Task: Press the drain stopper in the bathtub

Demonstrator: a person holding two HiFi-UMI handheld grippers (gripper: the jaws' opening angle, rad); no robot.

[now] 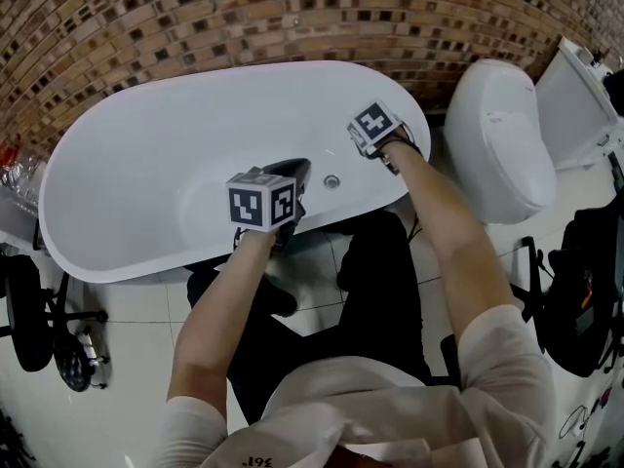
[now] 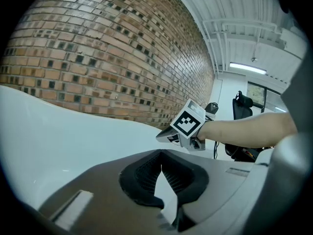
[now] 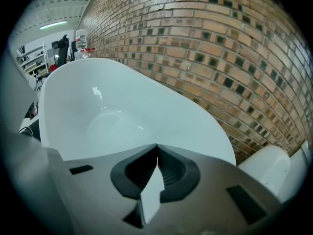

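Observation:
The white bathtub [image 1: 107, 125] lies below the brick wall. Its small round drain stopper [image 1: 331, 180] sits on the tub floor near the right end. My left gripper [image 1: 296, 167] hovers inside the tub just left of the stopper, shut with nothing between its jaws [image 2: 160, 154]. My right gripper [image 1: 359, 136] is over the tub's right end, above and to the right of the stopper, also shut and holding nothing [image 3: 157, 148]. The left gripper view shows the right gripper [image 2: 188, 126] with its marker cube, held over the tub's white wall [image 2: 58, 126]. The stopper is hidden in both gripper views.
A white toilet [image 1: 502, 135] stands right of the tub, its cistern [image 1: 575, 105] further right. A brick wall [image 1: 244, 18] runs behind the tub. A black wheeled chair base [image 1: 39, 315] is at the left, and black gear [image 1: 580, 291] at the right. The person's legs [image 1: 380, 271] are at the tub's near rim.

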